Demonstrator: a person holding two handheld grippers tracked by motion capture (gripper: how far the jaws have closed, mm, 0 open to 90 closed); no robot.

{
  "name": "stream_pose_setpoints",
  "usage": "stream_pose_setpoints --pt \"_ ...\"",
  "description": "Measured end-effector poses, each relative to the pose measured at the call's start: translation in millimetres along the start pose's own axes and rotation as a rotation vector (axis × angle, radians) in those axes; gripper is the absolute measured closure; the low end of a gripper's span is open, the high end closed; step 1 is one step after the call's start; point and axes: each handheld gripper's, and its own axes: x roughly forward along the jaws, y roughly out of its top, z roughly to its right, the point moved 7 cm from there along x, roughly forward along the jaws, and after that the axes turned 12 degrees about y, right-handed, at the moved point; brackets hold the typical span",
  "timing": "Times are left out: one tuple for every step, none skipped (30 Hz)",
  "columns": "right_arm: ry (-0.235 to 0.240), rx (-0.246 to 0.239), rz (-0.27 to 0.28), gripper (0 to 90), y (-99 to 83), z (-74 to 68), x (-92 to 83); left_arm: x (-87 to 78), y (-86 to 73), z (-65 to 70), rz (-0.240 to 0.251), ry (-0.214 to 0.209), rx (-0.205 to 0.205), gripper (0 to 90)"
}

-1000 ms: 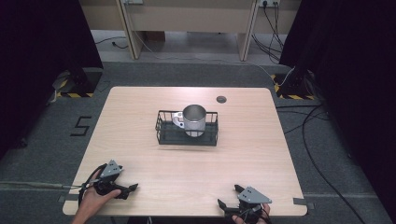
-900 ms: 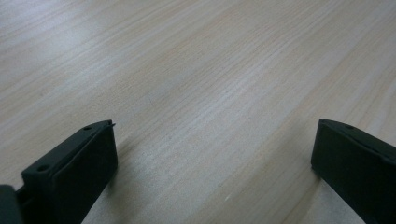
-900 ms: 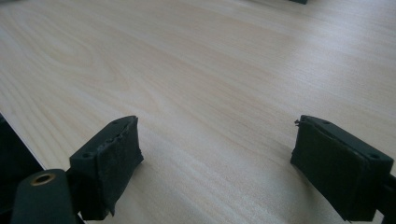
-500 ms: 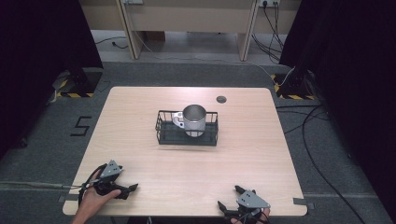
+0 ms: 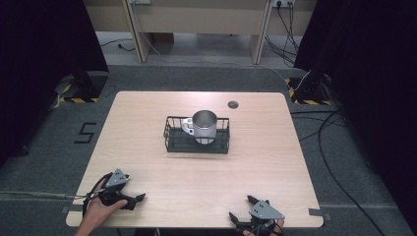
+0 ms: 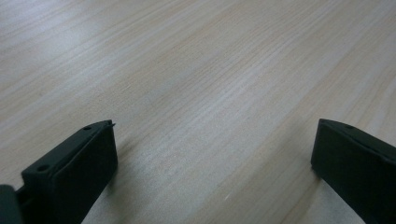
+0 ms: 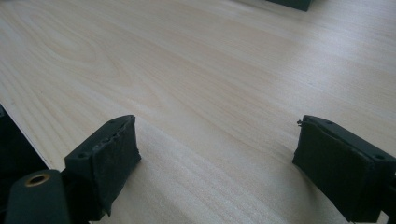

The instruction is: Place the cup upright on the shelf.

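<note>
A metal mug (image 5: pixel 203 125) stands inside a black wire basket (image 5: pixel 172 135) at the table's (image 5: pixel 147 113) centre. The left gripper (image 5: pixel 132 198) at 7 o'clock and right gripper (image 5: pixel 245 207) at 5 o'clock rest wide open, empty. Likely next: approach the mug level, jaws clearing the basket's rim. The gripper views add wood grain close up; the high view gives the layout.

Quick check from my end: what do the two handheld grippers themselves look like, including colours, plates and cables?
Both are black two-jaw tools. The left gripper and the right gripper each carry a grey three-cornered plate on top. A thin dark cable loops from the left one. Their jaws are blocky black pads; the right gripper's pads look rough-edged in the right gripper view. No sleeve is visible.
</note>
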Motion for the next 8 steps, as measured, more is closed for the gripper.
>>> stream_pose_setpoints --pt "0.002 0.0 0.0 13.2 0.0 0.0 -0.1 0.0 0.0 0.0 -0.001 0.001 0.0 0.0" --pt "0.002 -0.001 -0.001 13.2 0.0 0.1 -0.1 0.0 0.0 0.0 0.0 0.0 0.0 0.0" --pt "0.003 -0.001 -0.001 13.2 0.0 0.1 -0.2 0.0 0.0 0.0 0.0 0.0 0.0 0.0" --pt "0.004 -0.002 -0.003 13.2 0.0 0.0 -0.3 -0.1 0.0 0.0 -0.001 0.001 0.0 0.0" --pt "0.005 -0.001 -0.003 13.2 0.0 0.1 -0.3 0.0 0.0 0.0 0.0 0.0 0.0 0.0" --pt "0.005 -0.001 -0.004 13.2 0.0 0.1 -0.4 0.0 0.0 0.0 0.0 0.0 0.0 0.0" --pt "0.005 -0.002 -0.004 13.2 -0.1 0.0 -0.5 -0.1 0.0 -0.1 -0.001 0.001 0.0 0.0" --pt "0.007 -0.001 -0.004 13.2 -0.2 -0.1 -0.7 -0.1 0.0 0.0 -0.001 0.001 0.0 0.0"
